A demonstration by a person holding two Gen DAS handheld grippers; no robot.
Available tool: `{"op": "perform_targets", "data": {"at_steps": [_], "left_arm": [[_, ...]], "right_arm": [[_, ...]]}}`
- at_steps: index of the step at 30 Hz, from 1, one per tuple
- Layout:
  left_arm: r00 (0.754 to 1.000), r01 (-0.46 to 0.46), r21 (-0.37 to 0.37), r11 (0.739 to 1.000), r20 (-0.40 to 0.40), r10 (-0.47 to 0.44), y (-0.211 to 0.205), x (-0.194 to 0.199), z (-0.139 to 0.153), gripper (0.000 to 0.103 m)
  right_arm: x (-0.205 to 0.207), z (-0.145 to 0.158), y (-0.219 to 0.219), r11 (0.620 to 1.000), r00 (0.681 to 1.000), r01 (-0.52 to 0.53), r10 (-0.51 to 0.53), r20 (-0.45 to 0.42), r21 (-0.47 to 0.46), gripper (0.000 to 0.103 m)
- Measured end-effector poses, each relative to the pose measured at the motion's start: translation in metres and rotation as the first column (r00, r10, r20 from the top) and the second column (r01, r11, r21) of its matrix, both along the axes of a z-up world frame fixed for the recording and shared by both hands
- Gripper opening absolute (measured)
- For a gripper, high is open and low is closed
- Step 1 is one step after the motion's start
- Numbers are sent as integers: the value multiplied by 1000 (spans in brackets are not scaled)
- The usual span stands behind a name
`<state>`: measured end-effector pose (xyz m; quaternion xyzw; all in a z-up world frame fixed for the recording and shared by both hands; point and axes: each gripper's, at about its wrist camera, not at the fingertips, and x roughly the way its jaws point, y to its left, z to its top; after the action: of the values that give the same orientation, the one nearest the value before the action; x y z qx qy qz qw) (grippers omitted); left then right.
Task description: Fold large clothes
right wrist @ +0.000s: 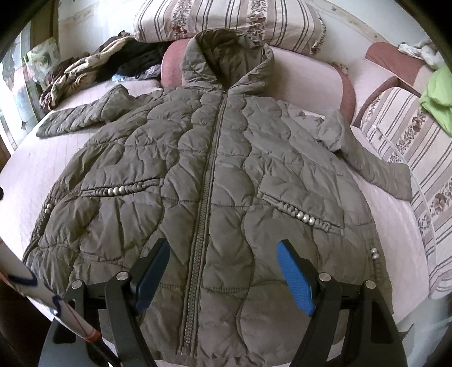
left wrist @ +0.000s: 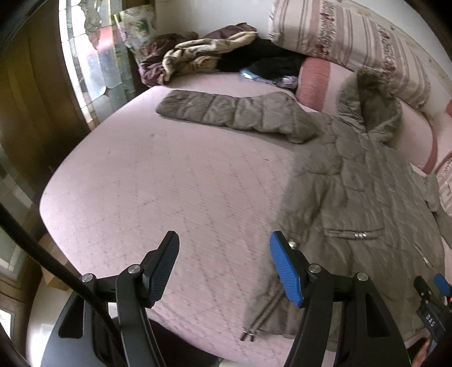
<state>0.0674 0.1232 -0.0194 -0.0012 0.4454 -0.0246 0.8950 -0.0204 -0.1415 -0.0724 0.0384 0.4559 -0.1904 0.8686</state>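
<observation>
The olive quilted hooded jacket [right wrist: 214, 175] lies flat, front up and zipped, on the pink bedspread [left wrist: 158, 180], hood toward the striped pillow [right wrist: 226, 19]. Both sleeves look spread outward, though the far one is partly bunched. No fold is made yet. The left gripper [left wrist: 224, 268] and right gripper [right wrist: 223, 271] hang over the jacket's hem, jaws apart, empty

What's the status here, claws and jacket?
Left claw open, right claw open, both empty. Olive quilted jacket flat on bed, zipped, sleeves spread, unfolded. Nothing on it.
</observation>
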Motion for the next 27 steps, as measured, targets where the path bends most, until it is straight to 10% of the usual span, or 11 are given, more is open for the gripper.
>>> {"op": "perform_targets", "data": {"at_steps": [17,27], "left_arm": [[997,-78,60,995,-5,79,19,32,2,70],[986,-166,-41,985,-34,165,64,146,-4,72]], "right_arm": [[5,-9,-16,998,997,34,-38,-74,-48,82],[10,-7,-35,997,997,73,-74,13,3,82]]}}
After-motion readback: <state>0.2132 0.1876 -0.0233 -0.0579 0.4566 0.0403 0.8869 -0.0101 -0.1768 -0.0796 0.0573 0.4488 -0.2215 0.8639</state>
